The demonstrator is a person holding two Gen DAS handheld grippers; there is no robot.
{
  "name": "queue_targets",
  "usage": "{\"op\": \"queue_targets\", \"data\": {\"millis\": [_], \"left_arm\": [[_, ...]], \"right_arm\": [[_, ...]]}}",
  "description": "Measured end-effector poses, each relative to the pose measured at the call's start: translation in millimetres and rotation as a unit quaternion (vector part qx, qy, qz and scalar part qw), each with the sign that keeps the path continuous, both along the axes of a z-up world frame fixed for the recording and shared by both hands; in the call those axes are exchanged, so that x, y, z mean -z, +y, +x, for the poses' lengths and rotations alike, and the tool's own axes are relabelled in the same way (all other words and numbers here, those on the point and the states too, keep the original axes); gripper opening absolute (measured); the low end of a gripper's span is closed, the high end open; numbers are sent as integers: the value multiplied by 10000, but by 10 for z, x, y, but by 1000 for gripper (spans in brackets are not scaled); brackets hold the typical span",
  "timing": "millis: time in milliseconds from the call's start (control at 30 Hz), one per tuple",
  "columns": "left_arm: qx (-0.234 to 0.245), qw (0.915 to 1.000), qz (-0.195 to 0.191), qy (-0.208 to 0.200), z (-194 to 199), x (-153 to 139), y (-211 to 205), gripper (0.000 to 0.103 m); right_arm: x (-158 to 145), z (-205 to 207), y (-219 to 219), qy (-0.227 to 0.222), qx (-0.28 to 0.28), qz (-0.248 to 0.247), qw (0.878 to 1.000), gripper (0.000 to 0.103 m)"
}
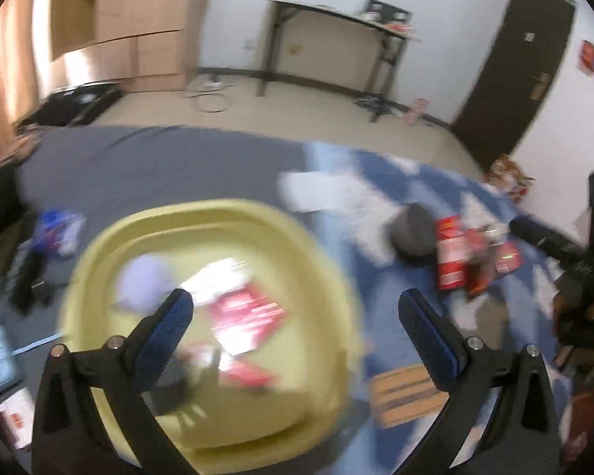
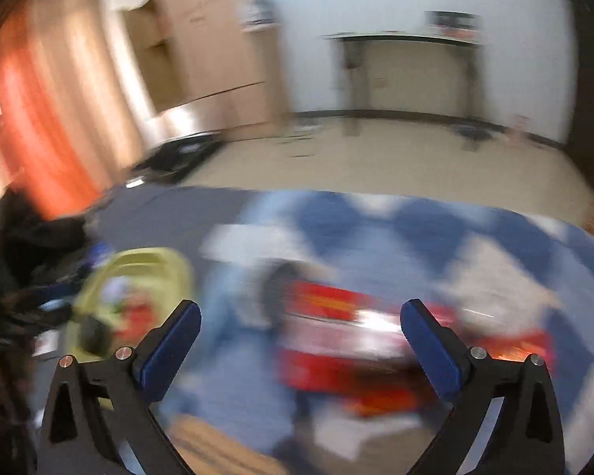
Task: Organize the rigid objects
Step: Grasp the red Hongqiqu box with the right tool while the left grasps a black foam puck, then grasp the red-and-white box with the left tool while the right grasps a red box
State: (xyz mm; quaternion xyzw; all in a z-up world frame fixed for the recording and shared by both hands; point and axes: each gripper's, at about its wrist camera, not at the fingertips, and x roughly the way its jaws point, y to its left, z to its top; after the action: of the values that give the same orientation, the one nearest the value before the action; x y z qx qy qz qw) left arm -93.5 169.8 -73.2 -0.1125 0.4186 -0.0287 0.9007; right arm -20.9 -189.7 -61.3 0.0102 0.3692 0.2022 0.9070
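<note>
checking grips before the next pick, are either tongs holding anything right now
Nothing is held. The left tongs stand open above the yellow bin; the right tongs stand open over the red boxes.

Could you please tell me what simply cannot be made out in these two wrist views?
- Left wrist view: the items inside the yellow basin are smeared by motion blur; red packaging shows, its print unreadable.
- Left wrist view: the right gripper is cut off by the right edge.
- Right wrist view: the red boxes on the blue-and-white cloth blur together; their number and labels are unclear.

Right tongs [image 2: 301, 326] wide apart, empty; red boxes [image 2: 336, 340] blurred beyond.
</note>
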Motion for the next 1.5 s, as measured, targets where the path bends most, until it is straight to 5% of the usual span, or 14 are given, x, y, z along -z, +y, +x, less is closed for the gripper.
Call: {"op": "queue_targets", "data": {"millis": [167,400,533,733,867,1033,1200,1300,1500], "left_arm": [[652,9976,86,202,510,113,-872,103],[1371,9892,-105,517,939,410,-1589,103],[1402,9886,-24,545,1103,532,-1688,103],[1268,9885,-666,485,1111,525,-1473,97],[1464,9864,-523,530,1097,626,-1571,94],[1716,9820,-515,596,1162,723,-1776,82],[1573,9822,-810,638,1256,806,-1799,50],[1440,9854,-783,462,1270,736,-1787,29],[1525,9846,-808,280,1186,618,-1717,23]], "right_arm": [[382,-30,-1106,613,1179,-154,9910,103],[616,-42,-1450,963,1108,-180,9890,103],[605,48,-1523,893,921,-355,9911,103],[801,419,-1471,1059,955,-408,9889,103],[913,568,-1453,1148,894,-336,9888,103],[1034,615,-1370,1112,813,-617,9885,103],[1134,662,-1371,950,901,-866,9876,102],[1132,673,-1354,698,896,-997,9885,92],[1110,525,-1429,493,863,-917,9908,90]]}}
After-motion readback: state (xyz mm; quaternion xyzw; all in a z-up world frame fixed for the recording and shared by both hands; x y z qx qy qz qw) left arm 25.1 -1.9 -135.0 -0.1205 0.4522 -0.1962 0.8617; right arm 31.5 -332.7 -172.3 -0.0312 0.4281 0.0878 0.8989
